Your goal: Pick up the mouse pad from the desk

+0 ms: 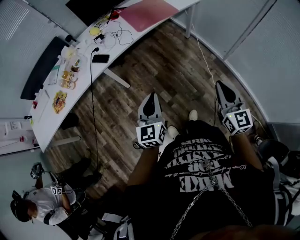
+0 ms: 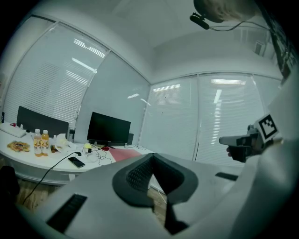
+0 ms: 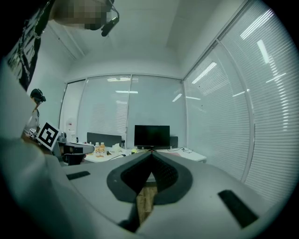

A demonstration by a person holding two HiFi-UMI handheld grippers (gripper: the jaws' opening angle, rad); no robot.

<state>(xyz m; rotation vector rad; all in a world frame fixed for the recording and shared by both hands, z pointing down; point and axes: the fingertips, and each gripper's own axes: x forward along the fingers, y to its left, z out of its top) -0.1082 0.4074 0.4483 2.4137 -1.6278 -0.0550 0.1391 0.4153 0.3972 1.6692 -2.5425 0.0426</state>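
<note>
At the far end of the curved white desk (image 1: 47,119), well away from the person, lies the mouse pad (image 1: 152,13). It is a thin, flat rectangle of plain pinkish red, with no print that can be made out. It sits flush on the desktop, close to the desk's front edge. In the head view its upper side runs to the top border of the frame. A black monitor (image 1: 89,9) stands just beside it, and a tangle of thin cables (image 1: 119,33) lies on the desk next to its near corner. Farther along the desk are a dark phone (image 1: 100,58) and two bottles (image 1: 75,65) of orange drink.

The left gripper view shows the same pad (image 2: 124,154) as a low red strip on the desk (image 2: 28,161), to the right of the monitor (image 2: 108,128) and beyond the phone (image 2: 76,162).

The person stands on a wood-plank floor (image 1: 154,70), apart from the desk, with both tools held out in front and pointing roughly towards it. The left gripper (image 1: 152,97) has its jaws pressed together with nothing between them, as its own view (image 2: 152,156) shows. The right gripper (image 1: 220,87) is likewise closed and empty (image 3: 151,153). Neither touches the pad.

A second person (image 1: 44,204) is at the lower left of the head view.
</note>
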